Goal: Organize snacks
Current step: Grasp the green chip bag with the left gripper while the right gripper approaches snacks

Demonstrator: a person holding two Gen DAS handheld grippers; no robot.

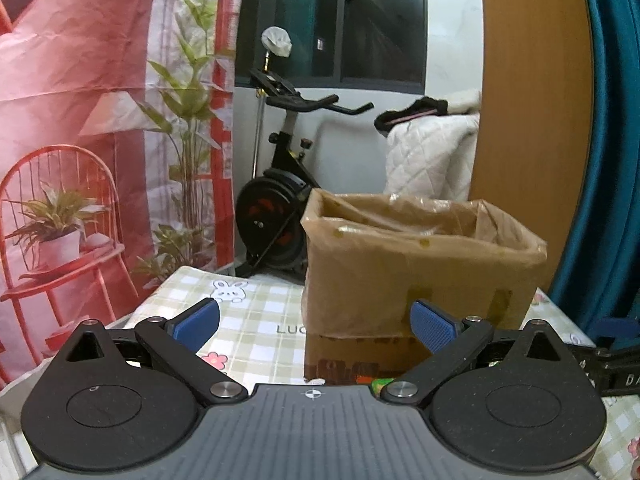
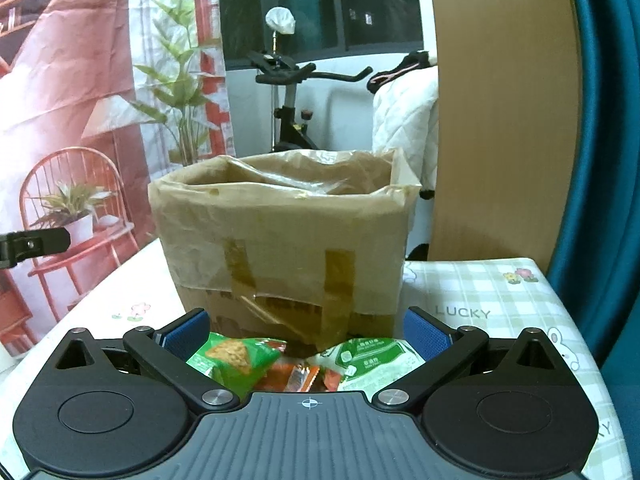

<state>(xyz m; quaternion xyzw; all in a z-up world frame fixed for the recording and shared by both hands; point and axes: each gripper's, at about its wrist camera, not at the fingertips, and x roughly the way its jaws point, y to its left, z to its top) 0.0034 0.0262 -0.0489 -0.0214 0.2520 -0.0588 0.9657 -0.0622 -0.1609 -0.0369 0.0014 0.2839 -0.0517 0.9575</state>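
Right wrist view: your right gripper (image 2: 306, 334) is spread wide over the snack packets (image 2: 240, 360) lying just near the cardboard box (image 2: 280, 240). Centre one packet, then pinch. Your left gripper (image 1: 314, 322) hangs released too.

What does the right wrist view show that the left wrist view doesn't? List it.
Only the right wrist view: snack packets lying between the open right gripper fingers, in front of the box; LUCKY printed in full on the tablecloth. Only the left wrist view: the exercise bike's flywheel and a rabbit print left of the box. Both: the plastic-lined cardboard box, the bike's handlebars and open jaws; left gripper empty.
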